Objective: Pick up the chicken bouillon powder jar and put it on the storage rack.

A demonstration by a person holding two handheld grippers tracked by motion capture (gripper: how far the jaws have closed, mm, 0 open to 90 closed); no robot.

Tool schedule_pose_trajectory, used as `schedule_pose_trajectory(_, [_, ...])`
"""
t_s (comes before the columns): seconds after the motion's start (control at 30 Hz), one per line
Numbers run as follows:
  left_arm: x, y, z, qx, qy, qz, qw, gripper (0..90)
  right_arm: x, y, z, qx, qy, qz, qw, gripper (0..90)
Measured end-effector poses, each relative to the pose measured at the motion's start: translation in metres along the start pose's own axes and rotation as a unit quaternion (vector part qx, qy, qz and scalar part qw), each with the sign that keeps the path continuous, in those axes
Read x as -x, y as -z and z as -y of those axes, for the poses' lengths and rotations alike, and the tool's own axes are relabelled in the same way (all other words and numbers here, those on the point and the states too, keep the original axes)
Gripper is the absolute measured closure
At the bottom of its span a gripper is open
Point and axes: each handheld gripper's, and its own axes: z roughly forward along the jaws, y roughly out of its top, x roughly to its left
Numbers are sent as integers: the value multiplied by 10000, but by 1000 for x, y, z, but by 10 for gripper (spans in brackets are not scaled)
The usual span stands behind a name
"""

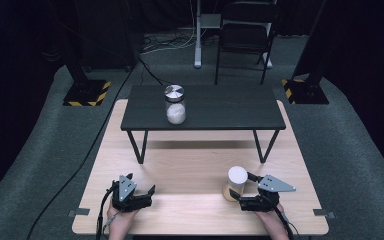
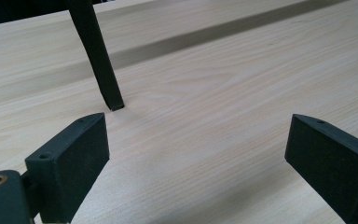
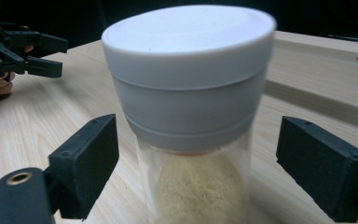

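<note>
The clear jar with a white lid and tan powder (image 3: 191, 121) stands on the pale wooden table (image 1: 190, 170) near its front edge, between the spread right gripper (image 3: 193, 163); no grasp yet. The left gripper (image 2: 196, 154) rests apart, spread, pinching nothing.

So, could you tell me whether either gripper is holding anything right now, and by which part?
Nothing is held. The right gripper stands open around the white-lidded jar, pads apart from it; the left gripper is open over bare table.

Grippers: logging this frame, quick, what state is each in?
Left gripper: open, holding nothing.
Right gripper: open around the white-lidded jar, pads not touching it.
</note>
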Motion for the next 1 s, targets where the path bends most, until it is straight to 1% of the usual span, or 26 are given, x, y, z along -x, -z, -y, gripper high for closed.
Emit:
schedule_pose_trajectory(0.2, [0, 0, 0, -2, 11, 3, 10000, 59, -3, -10, -2, -119, -29, 60, 9999, 188])
schedule_pose_trajectory(0.3, [0, 0, 0, 0, 8, 3, 10000, 58, -6, -12, -2, -106, 40, 137, 9998, 278])
schedule_pose_trajectory(0.33, [0, 0, 0, -1, 7, 2, 10000, 59, -5, -12, -2, -98, 62, 81, 9999, 310])
schedule_pose_trajectory(0.4, [0, 0, 0, -3, 8, 4, 10000, 59, -10, -12, -4, -133, 187, 171, 9996, 314])
schedule_pose_trajectory(0.67, [0, 0, 0, -13, 12, 7, 10000, 59, -15, -12, -12, -249, 151, 350, 9990, 318])
schedule_pose_trajectory(0.87, [-1, 0, -1, -26, 4, 7, 10000, 59, -12, -6, -24, -208, 132, 299, 9993, 319])
schedule_pose_trajectory(0.93, [0, 0, -1, -23, 8, 7, 10000, 59, -10, -4, -31, -175, 63, 247, 9995, 319])
schedule_pose_trajectory(1.0, [0, 0, -1, -21, -1, 6, 10000, 59, -9, -1, -38, -151, 64, 236, 9996, 318])
